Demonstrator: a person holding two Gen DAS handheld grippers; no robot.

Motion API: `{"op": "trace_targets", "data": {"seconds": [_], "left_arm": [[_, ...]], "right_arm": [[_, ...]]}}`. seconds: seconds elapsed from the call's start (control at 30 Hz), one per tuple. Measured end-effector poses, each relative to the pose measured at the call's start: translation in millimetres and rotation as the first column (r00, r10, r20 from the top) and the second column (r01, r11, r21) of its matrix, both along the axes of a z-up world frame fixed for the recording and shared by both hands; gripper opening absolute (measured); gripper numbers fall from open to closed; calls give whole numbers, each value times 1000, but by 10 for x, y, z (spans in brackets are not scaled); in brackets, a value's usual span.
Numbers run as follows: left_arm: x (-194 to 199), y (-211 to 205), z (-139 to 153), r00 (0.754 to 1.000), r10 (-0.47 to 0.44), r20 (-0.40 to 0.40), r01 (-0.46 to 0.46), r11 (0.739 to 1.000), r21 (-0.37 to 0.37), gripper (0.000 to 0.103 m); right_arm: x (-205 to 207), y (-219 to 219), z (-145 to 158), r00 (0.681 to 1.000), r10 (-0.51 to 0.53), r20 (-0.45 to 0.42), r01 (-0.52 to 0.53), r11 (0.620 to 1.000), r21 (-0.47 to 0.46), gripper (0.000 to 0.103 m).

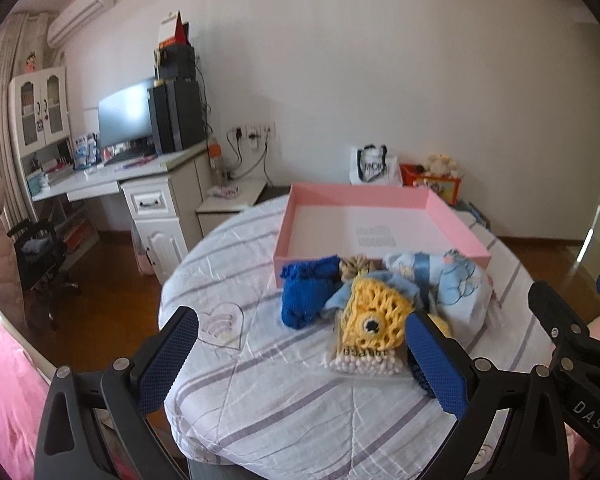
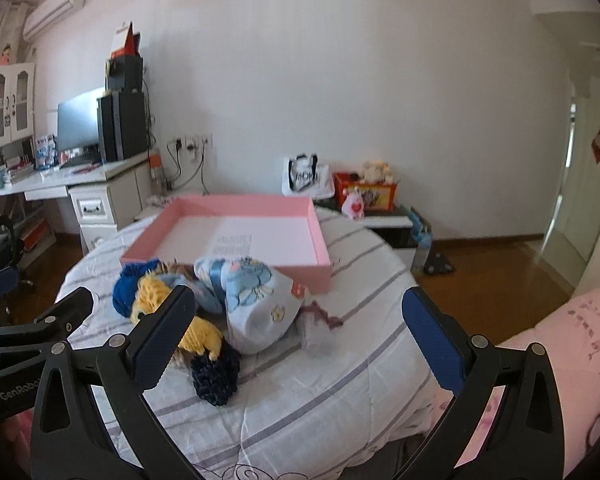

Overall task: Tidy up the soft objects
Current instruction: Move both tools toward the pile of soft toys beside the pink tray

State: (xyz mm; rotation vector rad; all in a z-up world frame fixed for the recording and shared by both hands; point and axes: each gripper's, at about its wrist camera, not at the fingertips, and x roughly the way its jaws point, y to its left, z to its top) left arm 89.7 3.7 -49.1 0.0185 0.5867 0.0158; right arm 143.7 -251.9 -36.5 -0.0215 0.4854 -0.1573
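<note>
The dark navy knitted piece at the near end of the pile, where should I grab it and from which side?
Grip the dark navy knitted piece across its free near end, coming from above on the near side. That end lies clear on the striped cloth; its far end meets the yellow crocheted toy. The open right gripper seems best placed.

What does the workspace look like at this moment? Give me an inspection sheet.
Surface: round table under a striped cloth.
Job's things: pile of soft items, blue knit, yellow knit, light blue printed cloth, beside the pink tray, which holds nothing.
Clutter: cotton swab pack under the pile.
Grippers: left gripper and right gripper open, holding nothing.
Cables: plugged into the wall sockets.
Surroundings: desk with monitor, bed.
</note>
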Motion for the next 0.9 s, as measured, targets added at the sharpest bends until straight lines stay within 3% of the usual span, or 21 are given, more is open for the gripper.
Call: {"op": "trace_targets", "data": {"seconds": [0.33,0.63,0.8,0.9], "left_arm": [[407,8,-243,994,-21,-105,19,1000,-17,102],[617,148,-363,992,-9,-128,6,1000,-30,102],[604,315,-356,993,23,-112,-26,999,-21,103],[571,431,-368,993,55,-102,-56,998,-10,103]], "right_arm": [[321,-64,-341,992,-14,-128,17,1000,22,103],[470,-73,-452,985,-9,-173,17,999,46,103],[506,52,-392,986,58,-154,-47,996,72,103],[564,224,-375,978,131,-162,-119,989,83,98]]}}
